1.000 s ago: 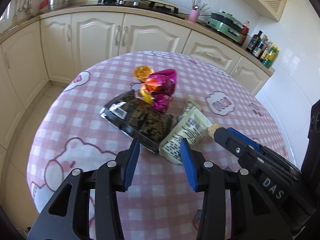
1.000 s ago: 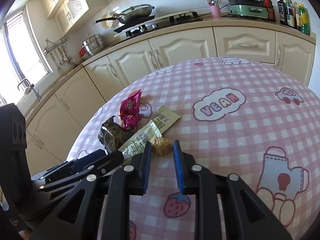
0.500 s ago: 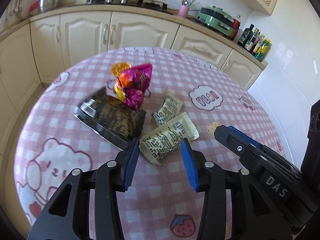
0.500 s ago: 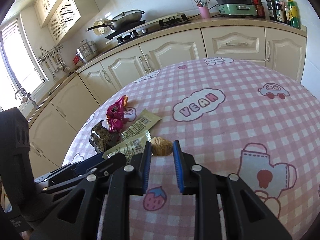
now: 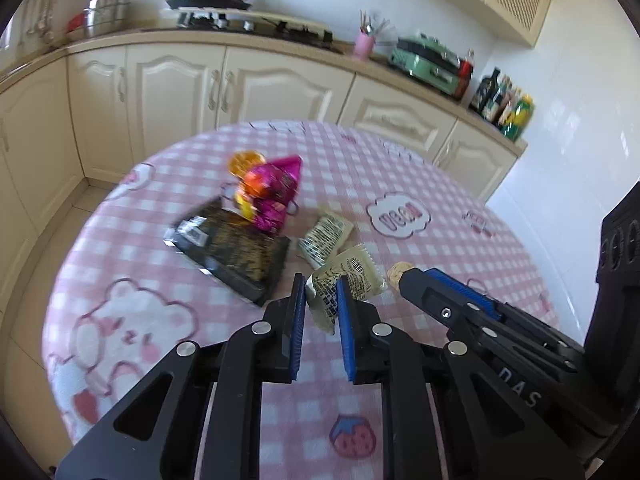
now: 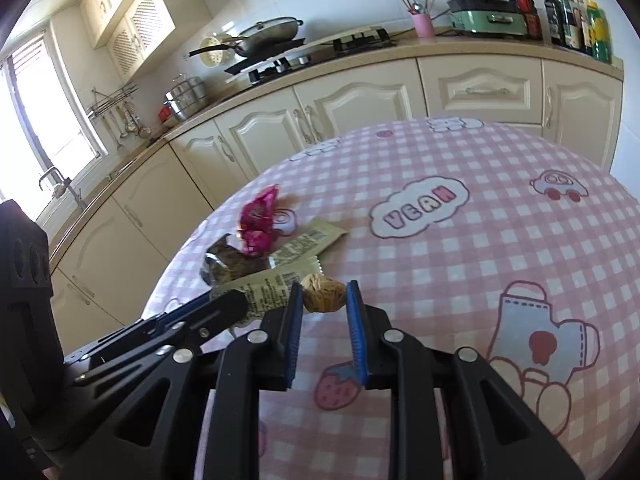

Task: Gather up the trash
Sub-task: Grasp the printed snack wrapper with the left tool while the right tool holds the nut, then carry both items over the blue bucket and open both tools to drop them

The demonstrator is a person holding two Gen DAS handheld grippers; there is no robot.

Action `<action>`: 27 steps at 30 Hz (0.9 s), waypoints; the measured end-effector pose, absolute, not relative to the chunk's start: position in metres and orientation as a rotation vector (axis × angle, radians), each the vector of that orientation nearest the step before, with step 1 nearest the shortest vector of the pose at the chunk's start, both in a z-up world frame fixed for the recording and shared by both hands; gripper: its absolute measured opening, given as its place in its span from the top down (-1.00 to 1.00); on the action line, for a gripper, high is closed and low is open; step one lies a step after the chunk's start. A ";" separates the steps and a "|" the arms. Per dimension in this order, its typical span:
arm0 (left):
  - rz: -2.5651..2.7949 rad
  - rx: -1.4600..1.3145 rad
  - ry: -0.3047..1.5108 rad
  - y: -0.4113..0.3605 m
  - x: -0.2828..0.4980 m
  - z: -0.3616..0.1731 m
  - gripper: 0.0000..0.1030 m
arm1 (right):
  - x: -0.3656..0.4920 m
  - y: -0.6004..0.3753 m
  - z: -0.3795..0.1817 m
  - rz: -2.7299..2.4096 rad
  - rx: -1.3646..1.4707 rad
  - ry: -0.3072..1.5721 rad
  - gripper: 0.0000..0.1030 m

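Note:
My left gripper point(image 5: 320, 285) has its jaws closing on a crumpled cream snack wrapper point(image 5: 352, 274), and the blue pads pinch its near end just above the pink checked tablecloth point(image 5: 420, 176). My right gripper point(image 6: 322, 295) is shut on a small brown crumpled lump point(image 6: 323, 292); in the left wrist view that lump point(image 5: 396, 271) shows at its tip. Still lying on the cloth are a black snack bag point(image 5: 232, 248), a magenta wrapper point(image 5: 276, 194), an orange piece point(image 5: 244, 162) and a second cream wrapper point(image 5: 326, 234).
The round table's edge point(image 5: 60, 280) drops off to the left, with floor below. Cream cabinets point(image 5: 240, 88) and a worktop with a stove, a wok point(image 6: 268, 32), a pink utensil cup point(image 6: 423, 24) and bottles point(image 6: 576, 16) stand behind the table.
The left jaws have narrowed onto the cream wrapper, which now sits pinched and bunched between the pads and slightly raised. The right gripper keeps the same grip on the brown lump.

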State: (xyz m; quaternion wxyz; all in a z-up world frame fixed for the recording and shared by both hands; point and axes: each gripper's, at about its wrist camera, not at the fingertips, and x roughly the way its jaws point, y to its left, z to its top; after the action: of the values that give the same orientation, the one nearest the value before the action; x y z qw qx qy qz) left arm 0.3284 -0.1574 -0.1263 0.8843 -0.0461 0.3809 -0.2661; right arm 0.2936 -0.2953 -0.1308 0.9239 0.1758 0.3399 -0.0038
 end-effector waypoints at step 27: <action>0.049 -0.353 0.695 0.166 0.253 -0.124 0.73 | 0.301 0.027 -0.116 0.548 0.080 0.773 0.58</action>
State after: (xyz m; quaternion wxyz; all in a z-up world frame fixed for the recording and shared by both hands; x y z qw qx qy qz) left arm 0.2529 0.1656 -0.1241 0.9247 -0.1721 0.3386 0.0240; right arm 0.3012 0.0272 -0.1163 0.8891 0.0383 0.3722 0.2638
